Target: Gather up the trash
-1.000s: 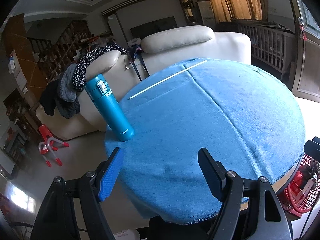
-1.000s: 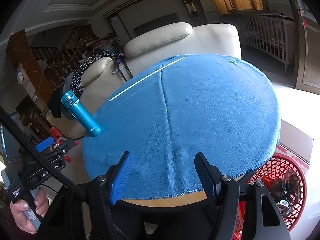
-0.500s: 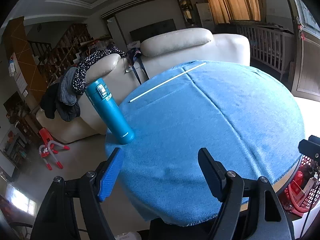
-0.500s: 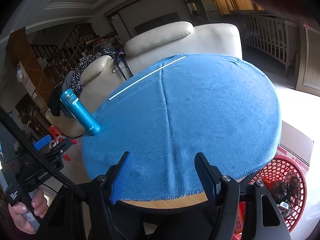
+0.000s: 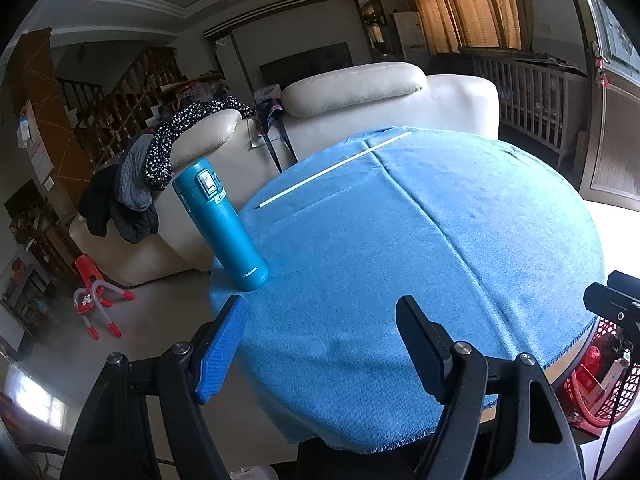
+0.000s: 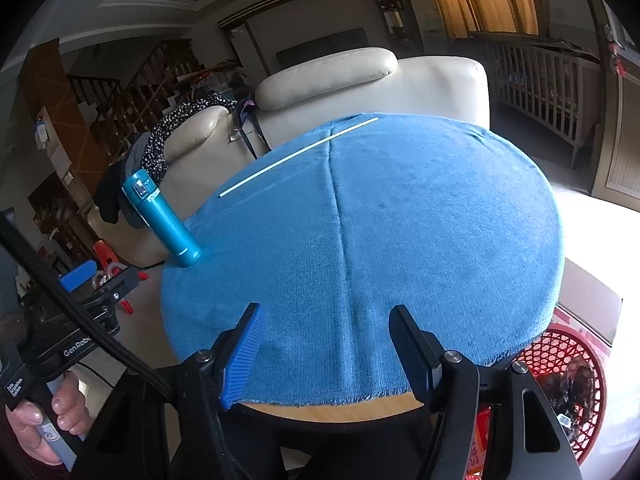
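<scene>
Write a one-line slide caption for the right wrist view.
Open right gripper over blue-clothed round table with teal flask, thin white stick; red basket alongside.

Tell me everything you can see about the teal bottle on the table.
The bottle is a slim teal cylinder with a metallic-looking sheen, a flip-top lid with a pale latch, and small white lettering near its base. It stands upright with the lid closed, at the left edge of the blue cloth, touching only the cloth. Neither tongs reach it.

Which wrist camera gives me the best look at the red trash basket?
Right wrist view: the red basket shows its rim, mesh wall and trash inside. The left wrist view catches only a sliver at the frame edge, behind the other gripper's body.
</scene>
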Tool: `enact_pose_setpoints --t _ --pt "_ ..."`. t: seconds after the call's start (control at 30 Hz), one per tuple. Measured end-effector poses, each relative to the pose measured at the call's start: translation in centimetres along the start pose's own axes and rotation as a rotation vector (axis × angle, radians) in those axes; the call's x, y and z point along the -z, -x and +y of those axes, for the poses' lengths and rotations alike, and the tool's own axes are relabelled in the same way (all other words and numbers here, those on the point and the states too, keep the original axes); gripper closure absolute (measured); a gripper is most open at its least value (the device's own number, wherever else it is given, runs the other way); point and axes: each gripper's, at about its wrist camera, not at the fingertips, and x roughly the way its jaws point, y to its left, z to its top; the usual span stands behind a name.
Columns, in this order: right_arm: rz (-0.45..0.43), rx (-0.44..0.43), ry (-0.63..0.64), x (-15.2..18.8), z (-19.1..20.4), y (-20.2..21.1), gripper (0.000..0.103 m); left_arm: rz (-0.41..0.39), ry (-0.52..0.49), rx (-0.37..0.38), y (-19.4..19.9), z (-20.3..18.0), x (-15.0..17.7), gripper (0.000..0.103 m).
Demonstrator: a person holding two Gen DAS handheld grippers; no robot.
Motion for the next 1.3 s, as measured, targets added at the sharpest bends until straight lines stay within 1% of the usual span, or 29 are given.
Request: enact_pose_setpoints --t 0.33,0.47,0.87,1.3 --pt "-0.017 0.015 0.034 -0.4 0.8 0.1 0.034 0.013 0.008 0.006 -0.4 0.3 0.0 0.025" --pt "-0.01 0.029 0.043 -0.5 1.0 -0.2 0.034 0.017 0.011 0.01 -0.4 0.3 0.0 0.025" --pt "-0.006 0.032 0.046 -1.1 0.9 -0.8 0.034 0.024 0.012 0.019 -0.9 0.4 0.0 0.025" --pt "-0.016 0.037 0.084 -3.2 2.5 -2.9 0.034 0.053 0.039 0.037 -3.4 1.2 -0.8 0.025"
